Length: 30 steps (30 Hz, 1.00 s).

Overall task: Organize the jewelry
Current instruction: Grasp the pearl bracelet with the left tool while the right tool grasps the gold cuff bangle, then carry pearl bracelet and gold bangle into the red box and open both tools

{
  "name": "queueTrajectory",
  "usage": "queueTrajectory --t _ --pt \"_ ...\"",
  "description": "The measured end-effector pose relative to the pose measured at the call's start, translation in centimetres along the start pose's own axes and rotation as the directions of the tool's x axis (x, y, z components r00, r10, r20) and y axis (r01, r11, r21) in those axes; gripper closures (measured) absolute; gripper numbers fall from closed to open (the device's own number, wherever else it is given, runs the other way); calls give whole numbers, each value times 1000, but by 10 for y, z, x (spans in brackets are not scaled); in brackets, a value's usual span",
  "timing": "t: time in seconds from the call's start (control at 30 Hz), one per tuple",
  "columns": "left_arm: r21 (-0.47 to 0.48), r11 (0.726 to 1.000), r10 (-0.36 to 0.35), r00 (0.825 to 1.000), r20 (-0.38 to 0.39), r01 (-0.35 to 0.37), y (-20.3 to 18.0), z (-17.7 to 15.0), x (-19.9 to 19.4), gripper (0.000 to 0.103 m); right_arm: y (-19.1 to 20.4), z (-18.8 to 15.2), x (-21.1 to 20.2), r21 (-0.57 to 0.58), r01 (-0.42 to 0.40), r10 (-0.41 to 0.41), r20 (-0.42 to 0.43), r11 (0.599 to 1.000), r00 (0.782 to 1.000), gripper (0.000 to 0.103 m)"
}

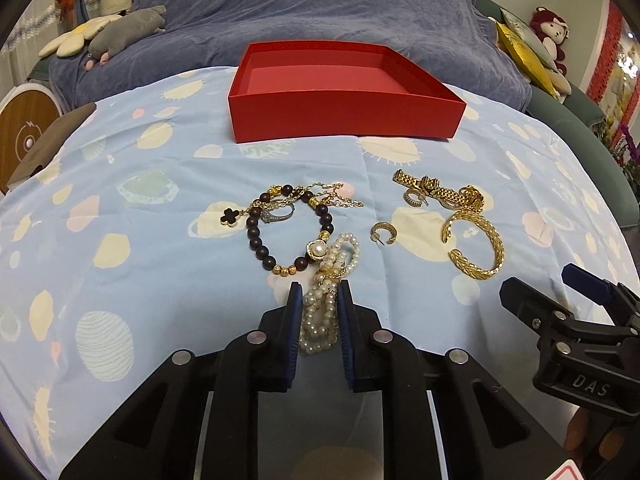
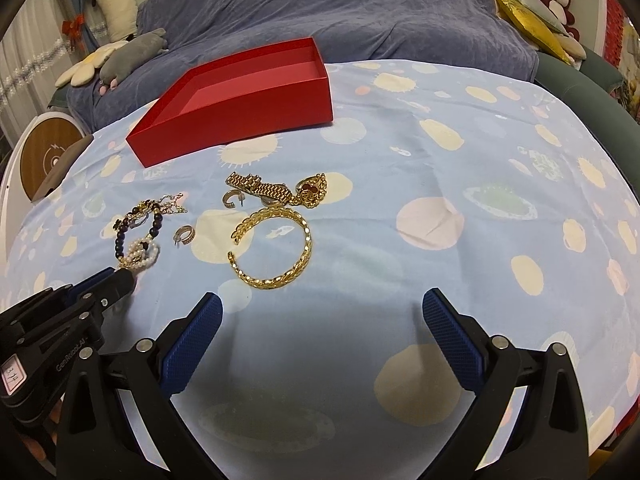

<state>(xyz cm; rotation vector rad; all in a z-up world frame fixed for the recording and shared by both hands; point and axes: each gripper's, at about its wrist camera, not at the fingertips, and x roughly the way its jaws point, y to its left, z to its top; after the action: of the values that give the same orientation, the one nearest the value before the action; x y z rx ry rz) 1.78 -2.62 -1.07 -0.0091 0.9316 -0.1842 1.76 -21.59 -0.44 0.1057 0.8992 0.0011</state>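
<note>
Between the blue pads of the left gripper [image 1: 319,294] hangs a bunched pearl strand [image 1: 322,312], the jaws drawn narrow with both pads against the beads. Just ahead of those fingertips, touching the pearls, lies a dark wooden bead bracelet [image 1: 288,236] with gold spacers, a black clover charm and a large pearl clasp; a silver ring [image 1: 278,216] and a thin gold chain [image 1: 336,196] sit tangled at its far side. Ahead and to the right of the left gripper rests a small gold hoop earring [image 1: 385,233], and further right a woven gold cuff bangle [image 1: 476,244]. Beyond the bangle lie a gold link watch-style bracelet [image 1: 424,188] and a second hoop earring [image 1: 414,199].

Well ahead of both claws stands an open red box [image 1: 344,116] on the blue patterned sheet [image 1: 120,200].

The right gripper [image 2: 322,320] hovers over bare sheet with its jaws spread wide, holding nothing; the bangle is just ahead of it, slightly left. Its body, seen from the left wrist, carries the raised letters "DAS". The left gripper's body, seen from the right wrist, reads "GenRobot.AI", beside a tag marked "3/4".
</note>
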Motion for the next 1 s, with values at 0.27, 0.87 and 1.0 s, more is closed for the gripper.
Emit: queueTrajectory --t 0.27,0.87,1.0 --pt "-18 1000 -1 1000 22 2 7 3 -14 88 19 6 24 -85 9 -10 -19 996 1000 5" --pt "-38 999 10 1000 22 -9 24 3 -19 88 28 12 25 -100 -65 65 -3 993 998 51" --pt "-42 999 7 1000 24 -6 24 5 -20 88 29 14 16 -94 -88 89 11 992 996 51"
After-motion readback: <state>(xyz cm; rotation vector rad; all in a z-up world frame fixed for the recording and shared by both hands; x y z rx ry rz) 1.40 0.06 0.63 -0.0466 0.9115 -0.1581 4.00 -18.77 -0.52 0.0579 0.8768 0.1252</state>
